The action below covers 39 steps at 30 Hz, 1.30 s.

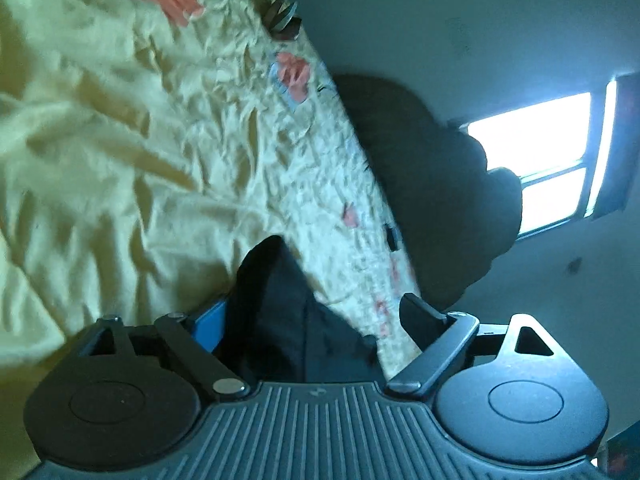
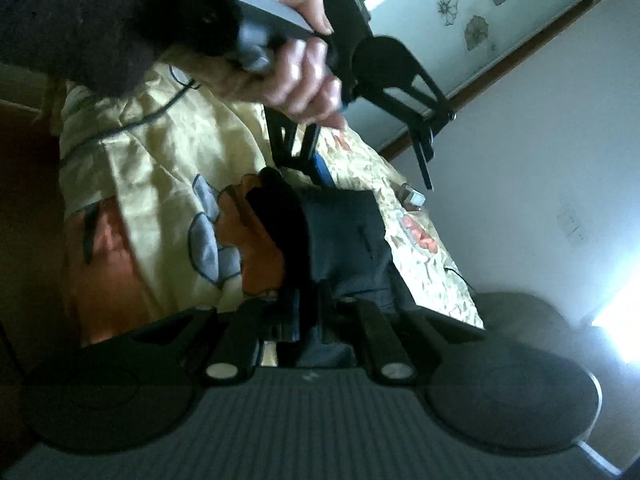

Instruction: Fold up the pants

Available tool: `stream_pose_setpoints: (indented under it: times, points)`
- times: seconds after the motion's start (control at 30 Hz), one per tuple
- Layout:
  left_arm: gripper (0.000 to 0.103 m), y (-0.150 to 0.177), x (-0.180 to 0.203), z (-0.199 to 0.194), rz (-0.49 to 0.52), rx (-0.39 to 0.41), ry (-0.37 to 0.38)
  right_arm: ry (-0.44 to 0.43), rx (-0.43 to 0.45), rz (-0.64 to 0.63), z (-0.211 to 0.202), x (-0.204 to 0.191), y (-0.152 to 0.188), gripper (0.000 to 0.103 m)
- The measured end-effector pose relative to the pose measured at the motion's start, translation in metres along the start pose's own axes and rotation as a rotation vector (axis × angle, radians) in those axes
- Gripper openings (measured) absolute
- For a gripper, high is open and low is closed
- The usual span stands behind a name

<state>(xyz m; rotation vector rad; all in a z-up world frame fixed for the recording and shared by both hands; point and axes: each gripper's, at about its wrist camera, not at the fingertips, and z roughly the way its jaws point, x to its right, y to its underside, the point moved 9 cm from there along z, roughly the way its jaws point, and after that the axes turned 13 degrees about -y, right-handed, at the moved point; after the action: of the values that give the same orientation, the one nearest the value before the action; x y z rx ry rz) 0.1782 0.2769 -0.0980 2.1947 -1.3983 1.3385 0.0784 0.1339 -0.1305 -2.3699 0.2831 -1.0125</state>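
The dark pants (image 1: 288, 312) lie on a yellow flowered bedsheet (image 1: 120, 140). In the left wrist view my left gripper (image 1: 316, 320) stands with its fingers wide apart; the pants cloth bunches up between them and hides the blue left pad. In the right wrist view the pants (image 2: 344, 232) show as a dark folded bundle with a black ridge. My right gripper (image 2: 308, 312) is shut on that black fold. The left gripper (image 2: 360, 152), held by a hand (image 2: 296, 72), is over the far end of the pants.
The bed edge (image 1: 360, 168) runs diagonally. A dark rounded shape (image 1: 432, 200) lies beyond it. A small dark object (image 1: 282, 16) sits at the sheet's far edge. A bright window (image 1: 532, 160) is in the wall. A cable (image 2: 132, 124) lies on the sheet.
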Motion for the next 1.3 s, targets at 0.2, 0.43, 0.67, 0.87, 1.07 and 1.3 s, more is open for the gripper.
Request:
stream_pose_setpoints:
  times: [0.2, 0.43, 0.67, 0.87, 1.07, 1.3]
  points:
    - [0.091, 0.000, 0.010, 0.020, 0.042, -0.035, -0.054, 0.047, 0.031, 0.014, -0.009, 0.005, -0.003, 0.006]
    - [0.092, -0.003, 0.009, 0.026, -0.053, -0.067, 0.010, 0.164, 0.119, 0.208, -0.041, 0.057, -0.002, 0.006]
    - [0.095, -0.003, 0.016, 0.035, -0.148, -0.073, -0.031, 0.162, 0.104, 0.246, -0.044, 0.064, 0.003, 0.006]
    - [0.055, 0.001, 0.017, 0.043, -0.160, -0.080, -0.157, 0.124, 0.056, 0.209, -0.030, 0.052, 0.009, 0.006]
    - [0.025, 0.001, -0.001, 0.036, -0.141, -0.123, -0.236, 0.108, 0.044, 0.202, -0.029, 0.046, 0.008, 0.006]
    - [0.025, -0.005, -0.003, 0.022, -0.059, -0.113, -0.288, 0.026, 0.044, 0.130, -0.022, 0.019, -0.003, 0.064]
